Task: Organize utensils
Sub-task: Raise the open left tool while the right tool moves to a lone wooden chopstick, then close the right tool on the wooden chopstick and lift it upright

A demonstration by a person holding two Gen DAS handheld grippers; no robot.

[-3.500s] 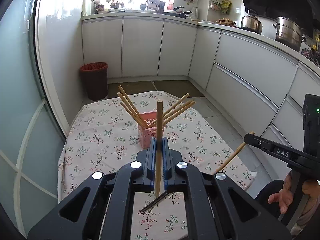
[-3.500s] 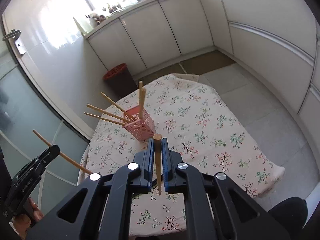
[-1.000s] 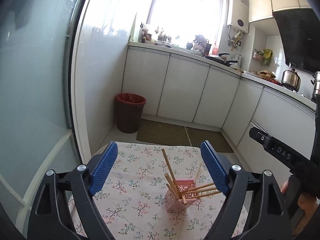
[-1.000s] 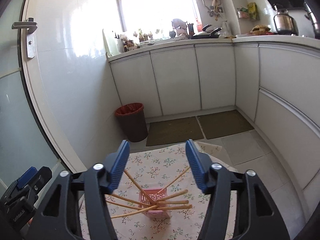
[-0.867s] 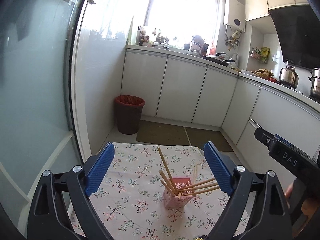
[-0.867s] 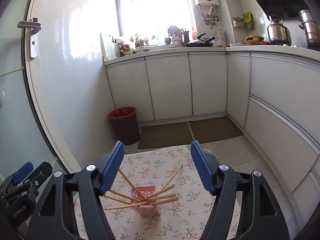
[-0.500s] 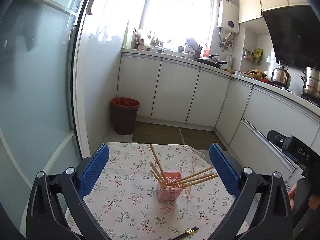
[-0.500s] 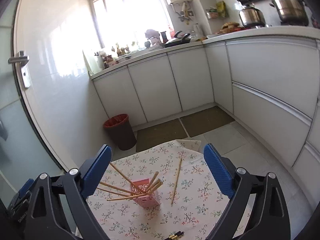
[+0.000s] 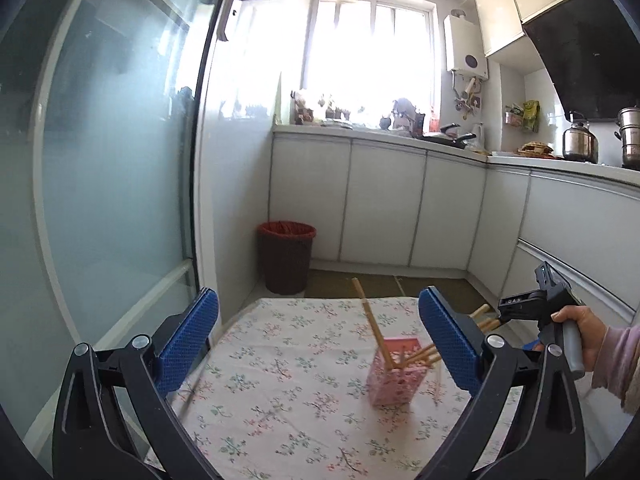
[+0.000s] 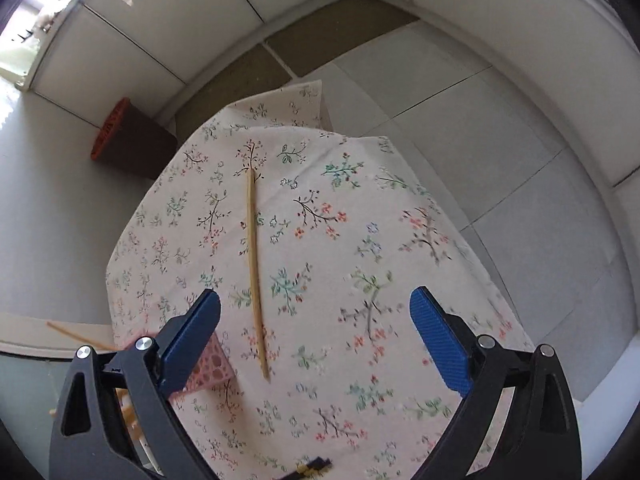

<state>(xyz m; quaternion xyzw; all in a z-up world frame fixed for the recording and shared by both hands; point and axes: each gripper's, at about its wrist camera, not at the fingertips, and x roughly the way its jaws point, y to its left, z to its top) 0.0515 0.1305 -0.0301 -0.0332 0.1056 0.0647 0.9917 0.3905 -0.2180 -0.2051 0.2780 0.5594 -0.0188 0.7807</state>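
A pink mesh holder (image 9: 394, 376) stands on the floral tablecloth (image 9: 280, 392) with several wooden chopsticks (image 9: 370, 322) leaning out of it. My left gripper (image 9: 316, 344) is open and empty, held back from the holder. My right gripper (image 10: 314, 332) is open and empty, looking down over a loose wooden chopstick (image 10: 254, 268) that lies flat on the cloth. The holder (image 10: 208, 368) shows at the lower left of the right wrist view, partly hidden behind the left finger. In the left wrist view the right gripper (image 9: 524, 300) is held in a hand to the right of the holder.
A thin dark stick (image 9: 192, 392) lies near the table's left edge. Dark chopsticks with gold tips (image 10: 310, 470) lie at the near edge. A red-rimmed bin (image 9: 286, 256) stands on the floor beyond the table. White cabinets (image 9: 400, 208) line the back and right.
My right gripper has tilted down and moved forward over the table, now above the loose chopstick. My left gripper has drifted left, so the holder sits further right in its view.
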